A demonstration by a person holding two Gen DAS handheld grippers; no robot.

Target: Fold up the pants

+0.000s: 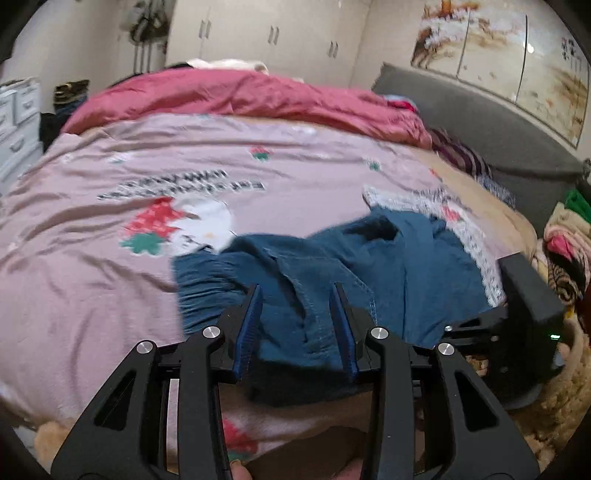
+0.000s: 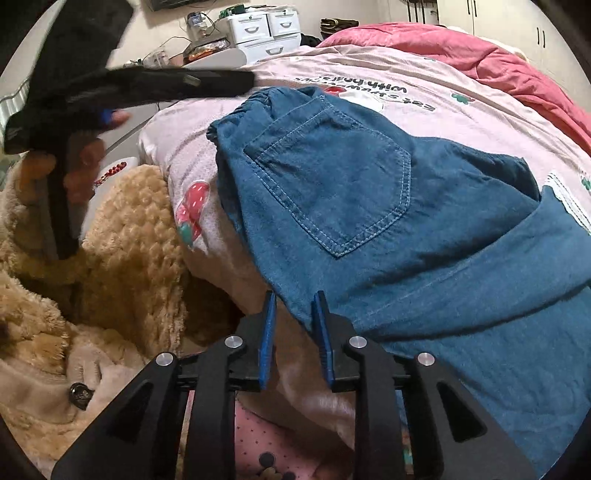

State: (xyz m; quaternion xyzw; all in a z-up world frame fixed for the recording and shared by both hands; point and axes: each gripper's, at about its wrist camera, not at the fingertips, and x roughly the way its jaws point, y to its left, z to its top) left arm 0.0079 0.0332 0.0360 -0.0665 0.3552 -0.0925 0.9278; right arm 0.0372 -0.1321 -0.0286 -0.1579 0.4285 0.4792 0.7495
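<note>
Blue denim pants (image 1: 332, 280) lie bunched near the front edge of the bed, on a pink printed sheet (image 1: 110, 258). In the right wrist view the pants (image 2: 406, 240) show a back pocket (image 2: 332, 177) and an elastic waistband at the upper left. My left gripper (image 1: 297, 295) is open, its fingers straddling a seam fold of the pants. My right gripper (image 2: 293, 302) is open with a narrower gap, its tips at the pants' lower edge. The left gripper also shows in the right wrist view (image 2: 129, 88), held in a hand above the bed's corner.
A red quilt (image 1: 240, 96) lies across the far side of the bed. A grey headboard (image 1: 480, 122) and piled clothes (image 1: 565, 251) are at the right. A beige fleece garment (image 2: 92, 277) sits below the bed's corner. White drawers (image 2: 258, 29) stand beyond.
</note>
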